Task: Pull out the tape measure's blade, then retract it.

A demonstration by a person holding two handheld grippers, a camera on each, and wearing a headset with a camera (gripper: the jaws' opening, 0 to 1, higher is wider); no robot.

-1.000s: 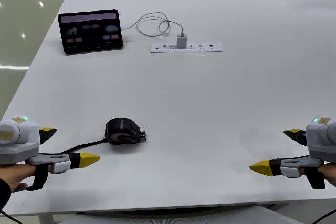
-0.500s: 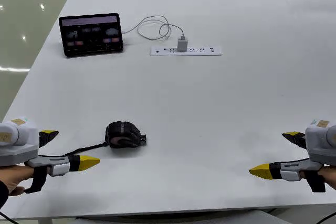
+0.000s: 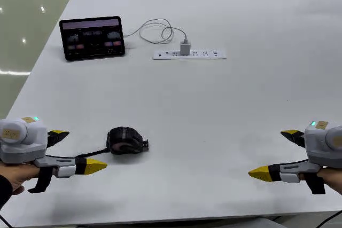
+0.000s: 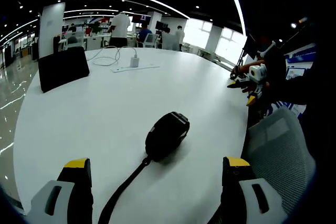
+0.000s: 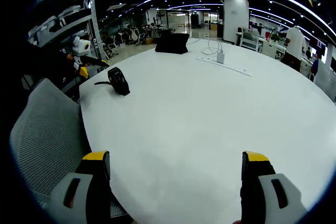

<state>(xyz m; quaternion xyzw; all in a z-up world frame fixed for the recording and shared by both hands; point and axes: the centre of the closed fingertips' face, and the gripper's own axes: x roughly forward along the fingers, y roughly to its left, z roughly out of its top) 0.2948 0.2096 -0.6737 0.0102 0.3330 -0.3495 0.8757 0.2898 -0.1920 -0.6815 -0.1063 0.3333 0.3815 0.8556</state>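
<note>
White table (image 3: 224, 105), near edge: tape measure (image 3: 125, 140) well apart from right tongs (image 3: 267, 152).

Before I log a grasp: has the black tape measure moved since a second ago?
No. The black tape measure keeps its spacing from the white power strip; only the camera shifted.

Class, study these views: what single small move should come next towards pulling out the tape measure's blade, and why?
Probably ease the left claw forward until its open jaws straddle the tape measure. It lies untouched on the table just ahead of that claw, blade not yet drawn, while the right claw hangs open far off to the side.
</note>
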